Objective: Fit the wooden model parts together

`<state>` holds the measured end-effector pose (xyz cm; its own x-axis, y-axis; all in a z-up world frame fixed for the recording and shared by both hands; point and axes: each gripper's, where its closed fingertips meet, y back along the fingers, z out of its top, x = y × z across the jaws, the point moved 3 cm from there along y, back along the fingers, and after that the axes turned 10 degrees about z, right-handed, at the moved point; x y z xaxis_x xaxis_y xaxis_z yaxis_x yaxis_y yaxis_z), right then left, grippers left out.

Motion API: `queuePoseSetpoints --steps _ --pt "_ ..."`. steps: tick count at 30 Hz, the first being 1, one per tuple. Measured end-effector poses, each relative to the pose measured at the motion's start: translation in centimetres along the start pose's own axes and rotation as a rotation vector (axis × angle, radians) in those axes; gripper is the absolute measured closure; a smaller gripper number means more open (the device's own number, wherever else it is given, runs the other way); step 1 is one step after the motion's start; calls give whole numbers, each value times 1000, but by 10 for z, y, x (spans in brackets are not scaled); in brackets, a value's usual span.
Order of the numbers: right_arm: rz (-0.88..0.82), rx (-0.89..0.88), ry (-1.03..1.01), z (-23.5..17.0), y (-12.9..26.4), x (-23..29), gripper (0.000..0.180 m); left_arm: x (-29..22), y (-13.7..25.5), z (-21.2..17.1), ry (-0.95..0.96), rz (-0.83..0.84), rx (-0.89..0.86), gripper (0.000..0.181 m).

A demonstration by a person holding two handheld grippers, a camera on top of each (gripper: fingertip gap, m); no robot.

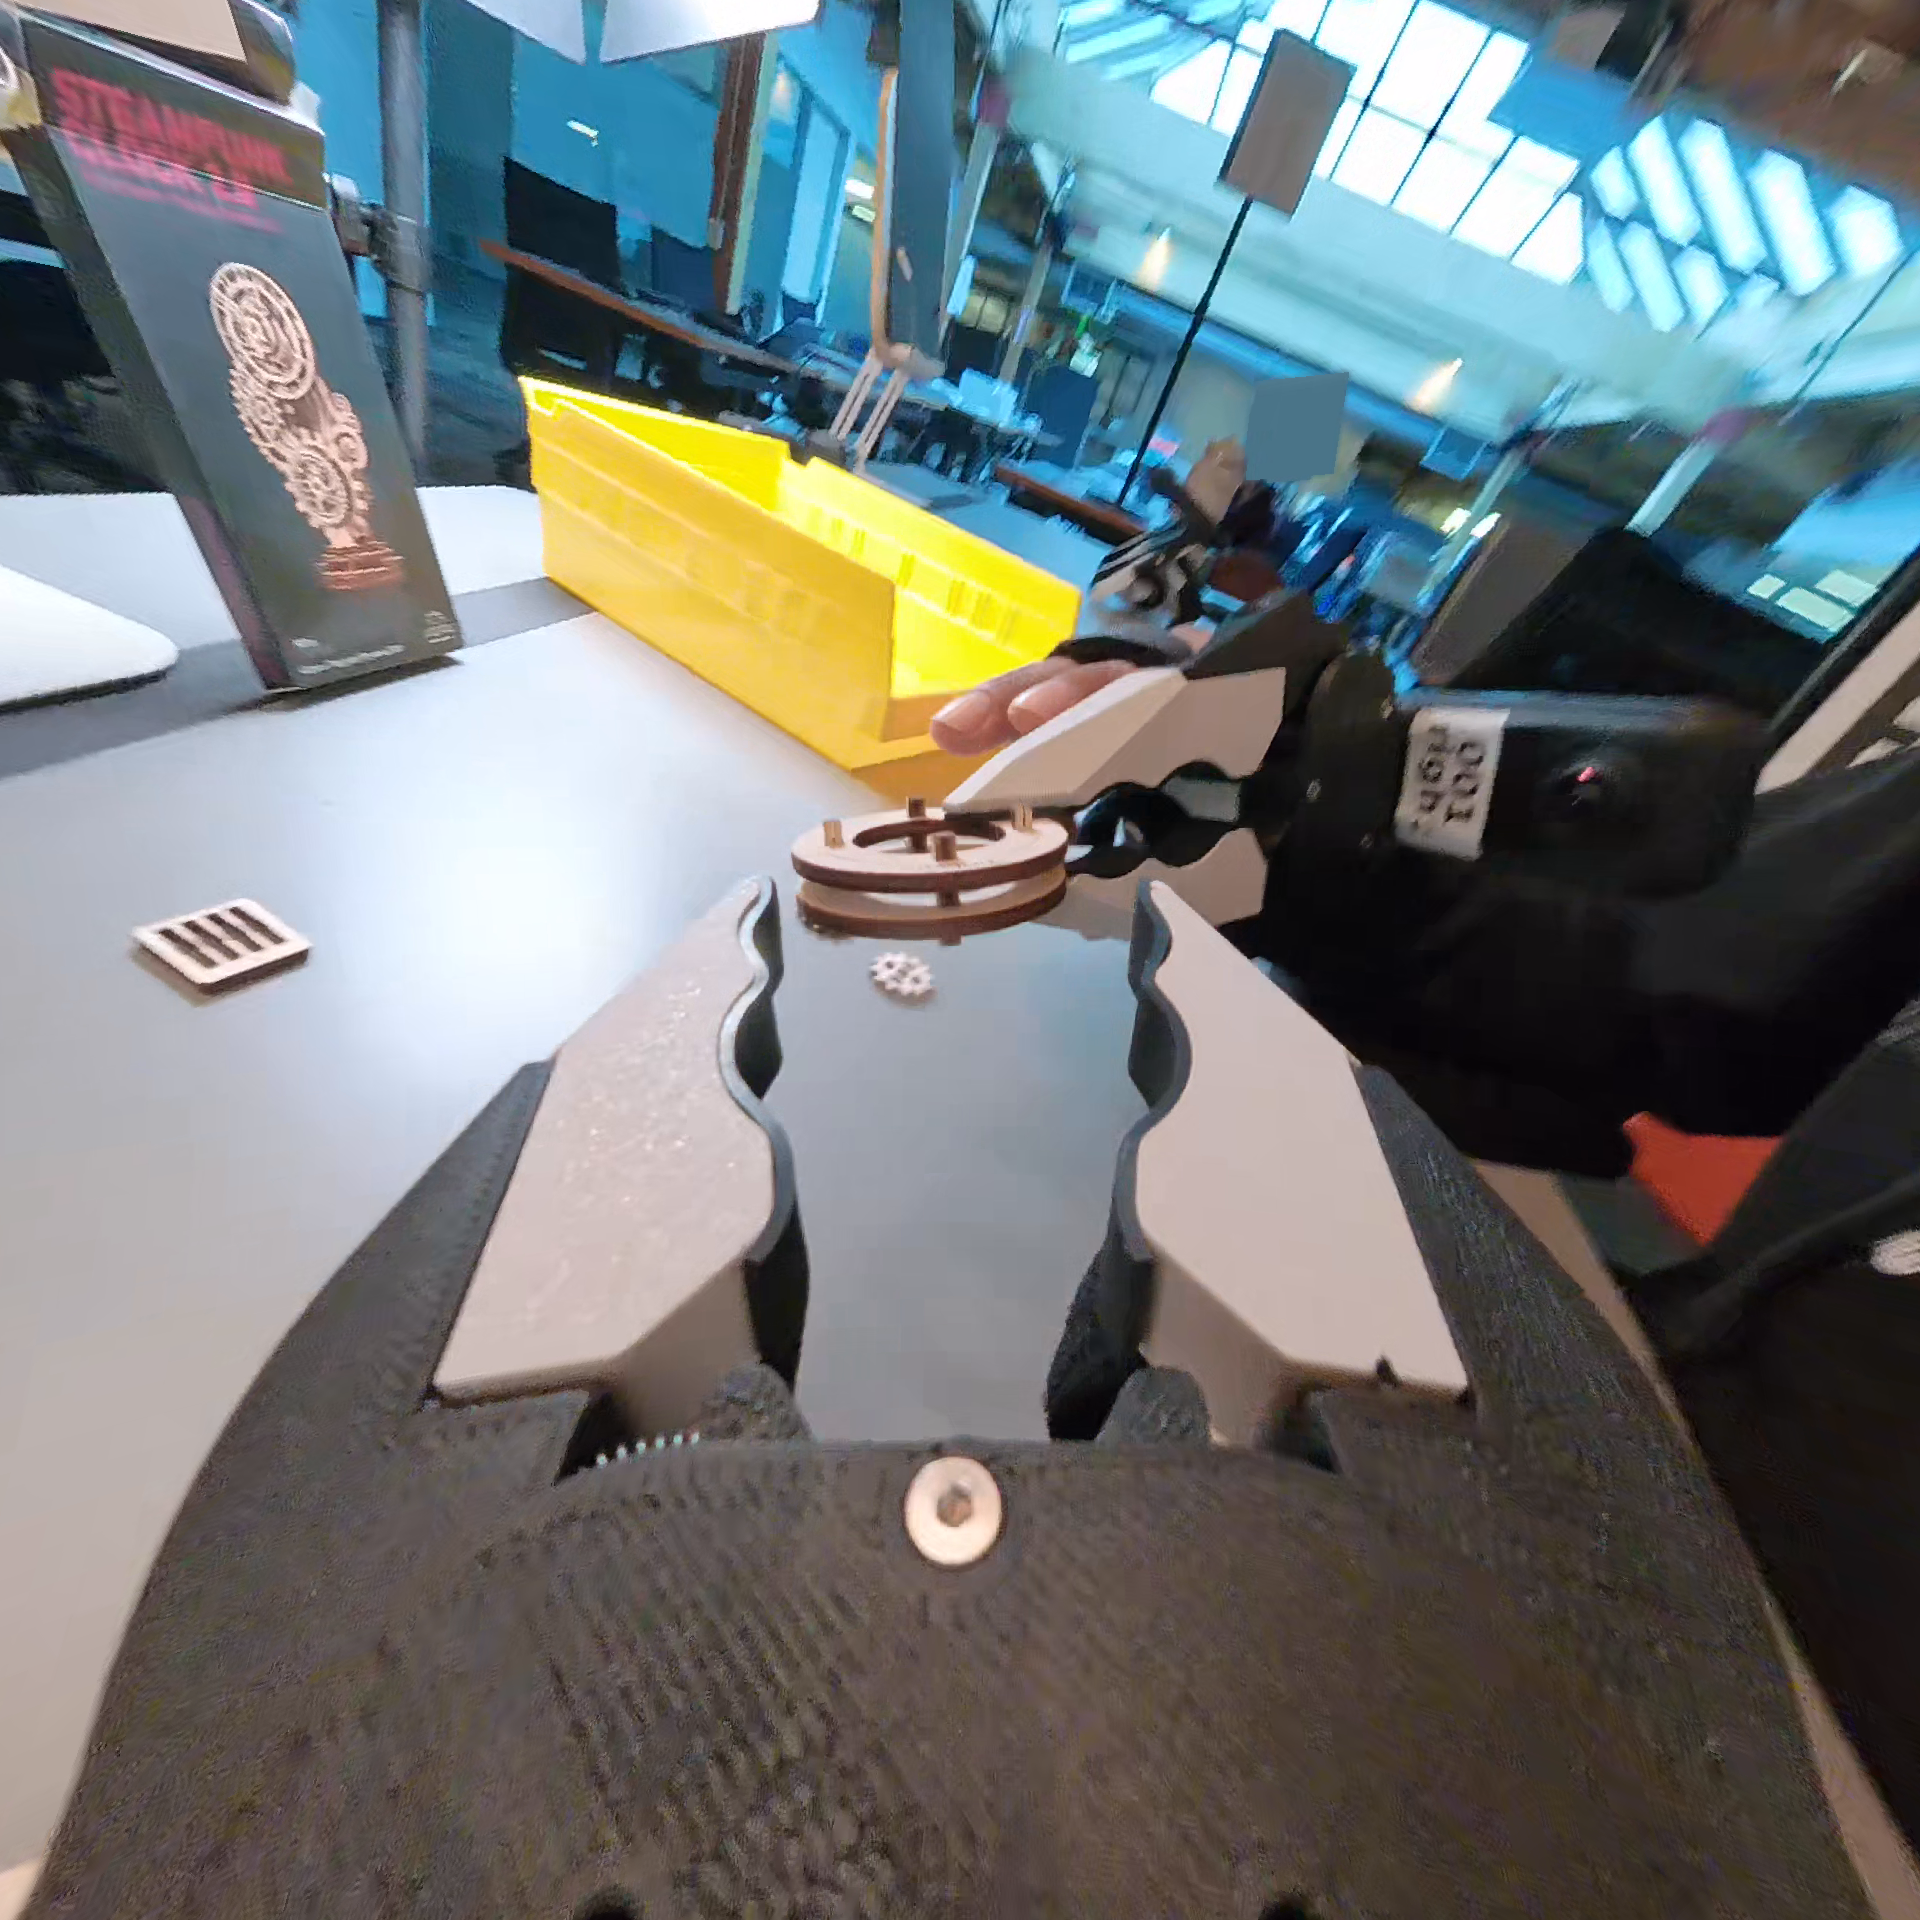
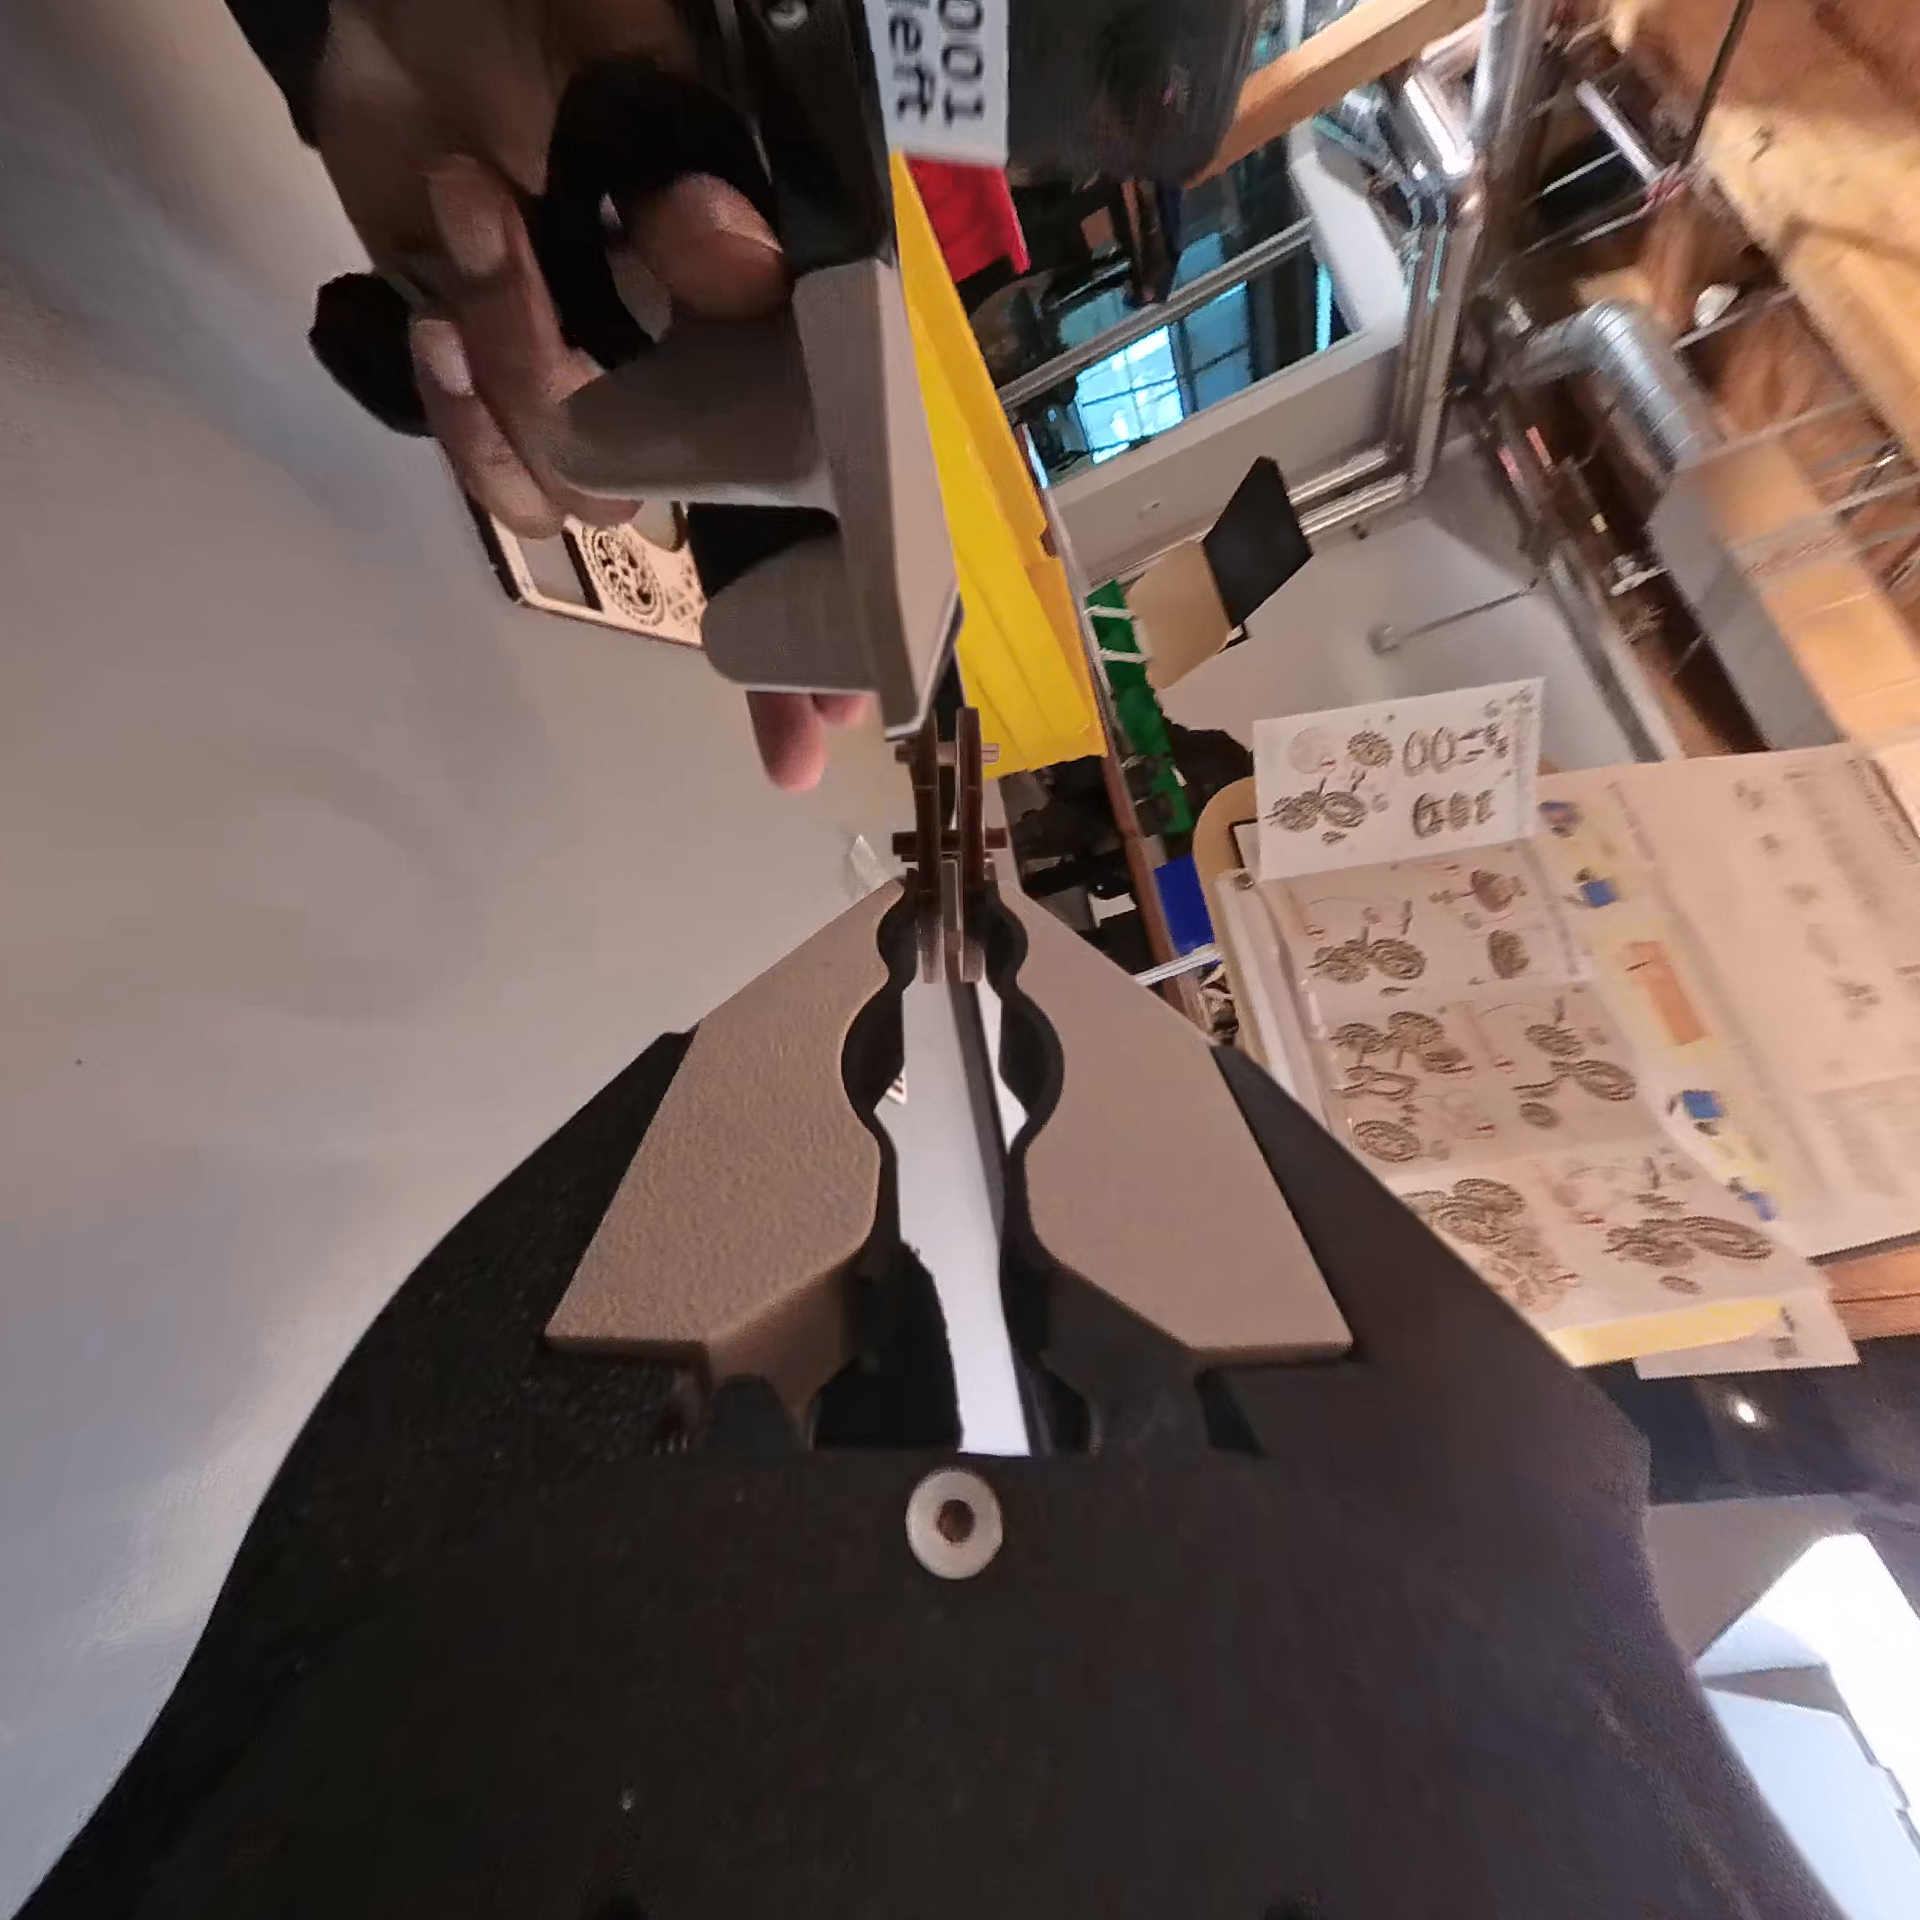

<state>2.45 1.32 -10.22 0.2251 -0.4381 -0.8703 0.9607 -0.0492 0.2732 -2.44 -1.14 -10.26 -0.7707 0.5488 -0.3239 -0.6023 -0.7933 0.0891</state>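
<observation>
The right hand-held gripper [image 2: 943, 914] is pinching the wooden ring assembly [image 1: 928, 868] at twelve o'clock of the spread, empty left hand-held gripper [image 1: 956, 914].

Yellow bin [image 1: 769, 582], tan wooden rings [image 1: 928, 868]

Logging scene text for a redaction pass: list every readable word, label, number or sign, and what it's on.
I won't quote writing; these things bear it:
Black box, standing at left: red heading, small print below.
Sticker on right claw: white, legible print.
Sticker on left claw: white, legible print.
Instruction sheets: print too blurred to read.
</observation>
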Motion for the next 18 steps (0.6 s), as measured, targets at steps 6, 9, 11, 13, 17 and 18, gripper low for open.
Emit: queuePoseSetpoints --steps 6,9,11,13,17,18 --pt "-28 -87 -45 12 3 -4 170 -3 4 8 13 -26 -55 130" --pt "-34 -100 -88 9 4 -6 170 -4 4 10 -38 9 -56 131" --pt "-33 -87 -96 6 3 -5 170 -3 2 10 -68 46 -48 131" --pt "-31 -75 -111 2 2 -4 169 -2 0 10 -98 94 -33 131" --pt "-27 -52 -161 -8 1 -5 168 7 -1 9 -143 212 -12 130" --pt "-13 -45 -182 -11 0 -4 166 9 -1 8 -168 234 -6 130"
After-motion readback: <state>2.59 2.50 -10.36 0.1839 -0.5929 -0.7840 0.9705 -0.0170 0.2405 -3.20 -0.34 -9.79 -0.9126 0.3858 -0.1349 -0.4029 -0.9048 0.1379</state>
